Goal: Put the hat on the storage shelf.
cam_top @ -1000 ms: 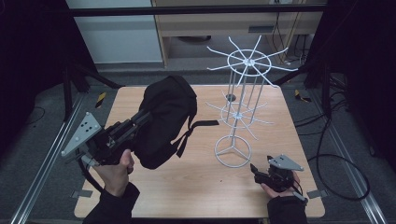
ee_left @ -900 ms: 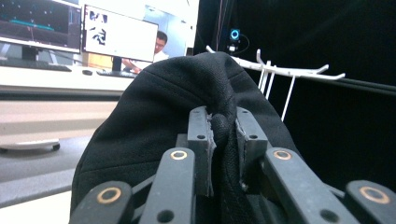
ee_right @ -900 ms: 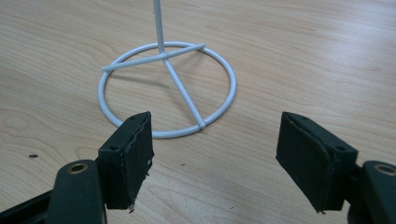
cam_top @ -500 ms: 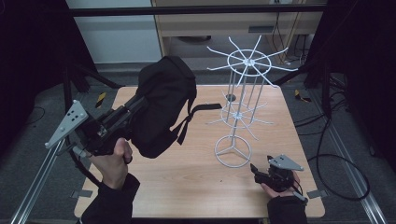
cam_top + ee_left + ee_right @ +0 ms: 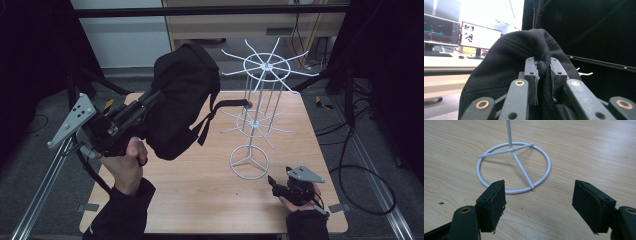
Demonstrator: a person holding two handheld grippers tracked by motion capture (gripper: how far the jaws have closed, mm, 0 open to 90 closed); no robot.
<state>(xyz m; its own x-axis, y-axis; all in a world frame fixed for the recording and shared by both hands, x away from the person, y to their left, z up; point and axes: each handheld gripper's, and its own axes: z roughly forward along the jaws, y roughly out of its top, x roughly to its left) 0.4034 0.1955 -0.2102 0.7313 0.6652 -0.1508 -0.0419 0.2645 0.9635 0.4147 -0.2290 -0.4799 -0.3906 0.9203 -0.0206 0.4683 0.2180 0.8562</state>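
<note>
Wooden table (image 5: 200, 195) lies under both your tools; your left gripper (image 5: 544, 75) pinches a fold of the black backpack (image 5: 182, 100), hanging clear; guide its strap (image 5: 227, 104) onto the white wire rack (image 5: 260, 105) ahead; your right gripper (image 5: 539, 202), spread, could steady the base ring (image 5: 499, 150) ahead.

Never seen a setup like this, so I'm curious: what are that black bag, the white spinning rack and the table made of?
The black bag looks like woven fabric, probably nylon or polyester: the left gripper view shows a matte weave and soft folds. The white rack seems to be thin metal wire with a smooth white coating, joined at its ring base. The table shows pale wood grain, possibly a laminate.
</note>
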